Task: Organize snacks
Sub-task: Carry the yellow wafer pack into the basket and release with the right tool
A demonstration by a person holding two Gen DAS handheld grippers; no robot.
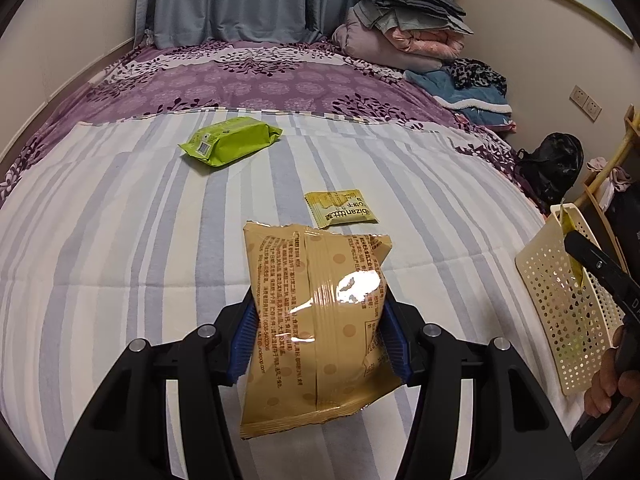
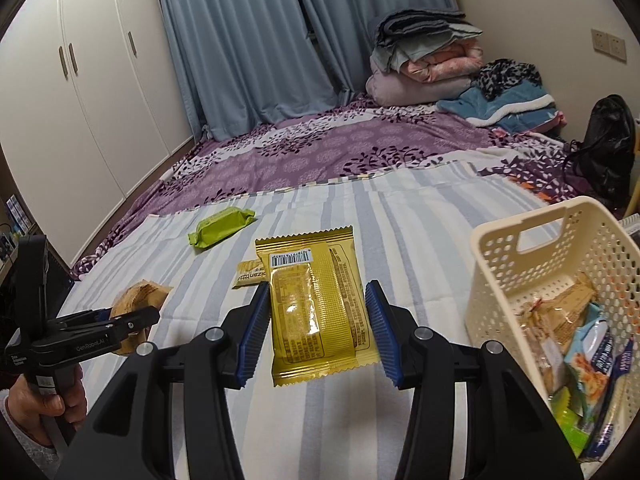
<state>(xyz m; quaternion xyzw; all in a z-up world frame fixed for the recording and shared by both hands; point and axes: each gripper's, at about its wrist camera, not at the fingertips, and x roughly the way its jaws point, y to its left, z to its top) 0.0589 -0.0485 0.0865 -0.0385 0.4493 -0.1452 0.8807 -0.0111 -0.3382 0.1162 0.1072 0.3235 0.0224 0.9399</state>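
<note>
left gripper (image 1: 316, 340) is clamped on a tan snack bag (image 1: 316, 320), held above the striped blanket (image 1: 120, 260), w/ a green pack (image 1: 230, 140) farther back and a small yellow packet (image 1: 340, 208) just past the bag. right gripper (image 2: 316, 332) has its pads set wide around a gold packet (image 2: 316, 308); can't tell if they touch it. cream basket (image 2: 520, 248) to the right holds several snacks.

A bed (image 1: 120, 280) is covered by a striped blanket (image 2: 400, 208) and purple floral sheet (image 1: 260, 84). Blue curtains (image 2: 240, 40) are drawn at twelve o'clock; white wardrobes (image 2: 80, 80) are seen at ten o'clock.
</note>
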